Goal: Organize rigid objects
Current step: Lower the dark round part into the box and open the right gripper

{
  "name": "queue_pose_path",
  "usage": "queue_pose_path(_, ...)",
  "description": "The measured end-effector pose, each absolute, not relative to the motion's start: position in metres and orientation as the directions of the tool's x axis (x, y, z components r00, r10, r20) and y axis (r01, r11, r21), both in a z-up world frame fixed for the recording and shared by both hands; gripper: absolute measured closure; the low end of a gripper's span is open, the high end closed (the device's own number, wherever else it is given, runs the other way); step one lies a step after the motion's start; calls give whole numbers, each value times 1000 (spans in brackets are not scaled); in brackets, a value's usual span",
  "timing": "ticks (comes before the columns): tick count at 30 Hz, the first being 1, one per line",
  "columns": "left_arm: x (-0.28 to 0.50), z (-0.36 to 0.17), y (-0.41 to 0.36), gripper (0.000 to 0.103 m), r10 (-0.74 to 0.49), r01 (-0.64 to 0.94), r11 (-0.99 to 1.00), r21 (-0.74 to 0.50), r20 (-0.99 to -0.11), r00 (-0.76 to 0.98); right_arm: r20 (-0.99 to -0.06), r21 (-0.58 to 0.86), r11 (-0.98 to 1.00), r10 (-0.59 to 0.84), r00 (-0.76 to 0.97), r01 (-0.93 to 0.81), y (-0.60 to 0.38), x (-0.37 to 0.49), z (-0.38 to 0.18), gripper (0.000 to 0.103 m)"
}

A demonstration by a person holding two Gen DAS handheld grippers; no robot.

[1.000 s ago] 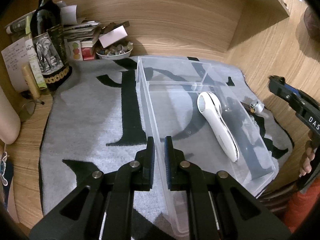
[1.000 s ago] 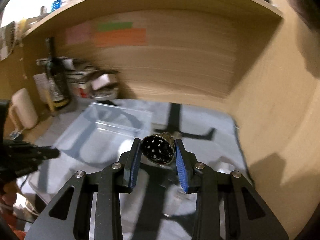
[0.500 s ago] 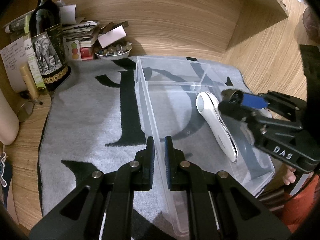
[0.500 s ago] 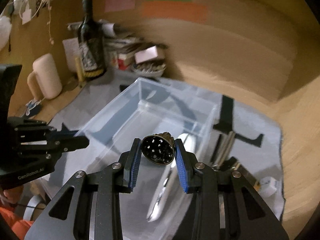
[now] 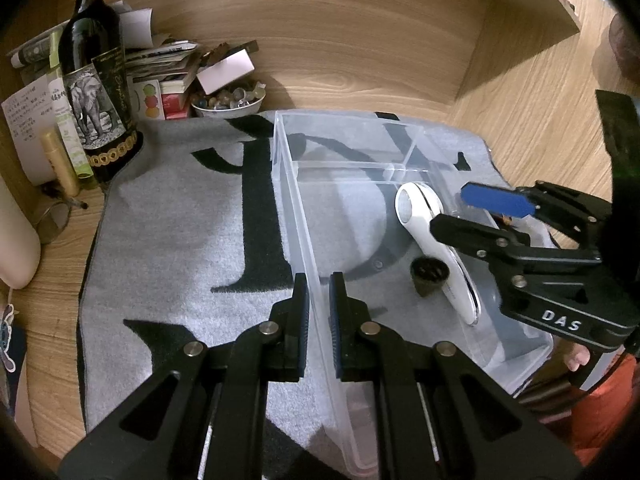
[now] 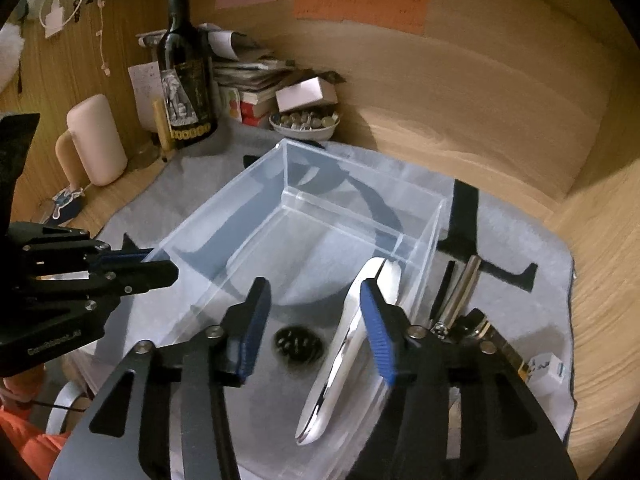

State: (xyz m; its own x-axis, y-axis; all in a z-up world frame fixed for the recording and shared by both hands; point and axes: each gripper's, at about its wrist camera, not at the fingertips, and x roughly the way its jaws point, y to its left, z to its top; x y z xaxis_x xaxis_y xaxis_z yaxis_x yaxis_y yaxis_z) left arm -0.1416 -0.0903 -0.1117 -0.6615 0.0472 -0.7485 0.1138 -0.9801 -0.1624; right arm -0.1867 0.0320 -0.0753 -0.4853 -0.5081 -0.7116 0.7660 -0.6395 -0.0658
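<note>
A clear plastic bin (image 5: 304,216) (image 6: 224,216) stands on a grey mat. My left gripper (image 5: 319,320) (image 6: 132,264) is shut on the bin's near-left wall. Inside the bin lie a white handheld device (image 5: 436,248) (image 6: 344,356) and a small dark perforated cup (image 5: 428,274) (image 6: 298,346), which is blurred and rests beside the device on the bin floor. My right gripper (image 6: 314,292) (image 5: 472,214) hovers over the bin above the cup. Its jaws are opening, and nothing is held between them.
A wine bottle (image 5: 98,80), stacked papers and a bowl of stones (image 5: 228,100) crowd the back left corner. A pink mug (image 6: 94,140) stands at the left. A metal tool (image 6: 460,292) and a small white box (image 6: 546,372) lie on the mat right of the bin.
My right gripper carried the dark cup over the bin, then spread its jaws and let it go. The cup now sits inside the bin. The left gripper has kept its grip and place.
</note>
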Motion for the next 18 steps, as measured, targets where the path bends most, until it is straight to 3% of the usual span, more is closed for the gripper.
queue_pose_path(5, -143, -113, -90, 94, 43, 119, -980, -160, -753, -657, -670, -80, -669, -513, -536, 739, 41, -186, -65, 46)
queue_pose_path(13, -143, -115, -89, 94, 44, 123, -979, -163, -756, -653, -603, -88, -762, -472, -643, 642, 73, -204, -45, 44)
queue_pose_path(18, -142, -116, -89, 94, 50, 126, -977, -172, -760, -649, -582, -121, -826, -391, -713, 551, 100, -213, -44, 36)
